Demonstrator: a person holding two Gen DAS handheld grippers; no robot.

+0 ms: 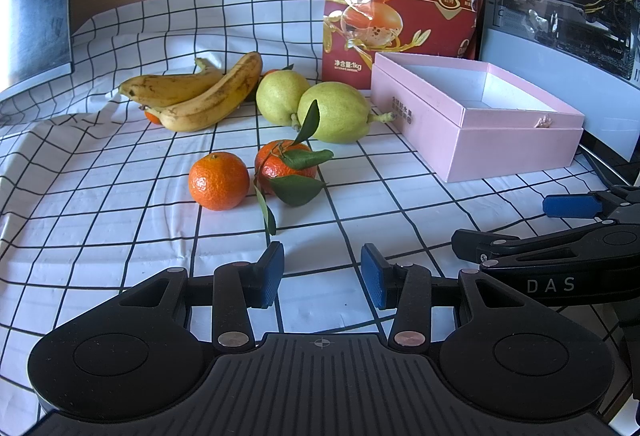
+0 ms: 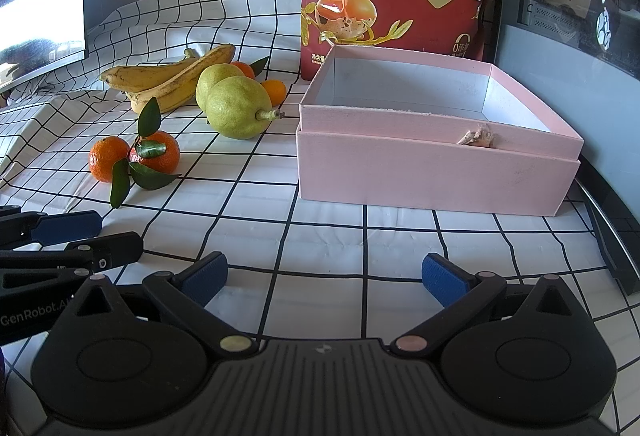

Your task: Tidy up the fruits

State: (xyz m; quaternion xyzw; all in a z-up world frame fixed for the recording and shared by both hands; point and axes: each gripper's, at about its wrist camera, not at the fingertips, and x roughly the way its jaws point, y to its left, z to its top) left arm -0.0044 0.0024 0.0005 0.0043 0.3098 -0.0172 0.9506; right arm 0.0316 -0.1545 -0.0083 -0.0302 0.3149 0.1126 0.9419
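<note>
No fruit had been boxed yet. Far left, bananas [image 1: 192, 93] lay untouched; pears [image 1: 338, 111] and two tangerines [image 1: 219, 180] were clustered mid-cloth. Left gripper [image 1: 322, 276] was held part-open, empty; right gripper [image 2: 324, 278] wide open, empty. Pink box [image 2: 436, 171] was empty at right. A reach to the nearest tangerine was judged to be next.

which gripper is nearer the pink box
Right. The right gripper faces the pink box just ahead; the left gripper sits farther aside, facing the oranges.
</note>
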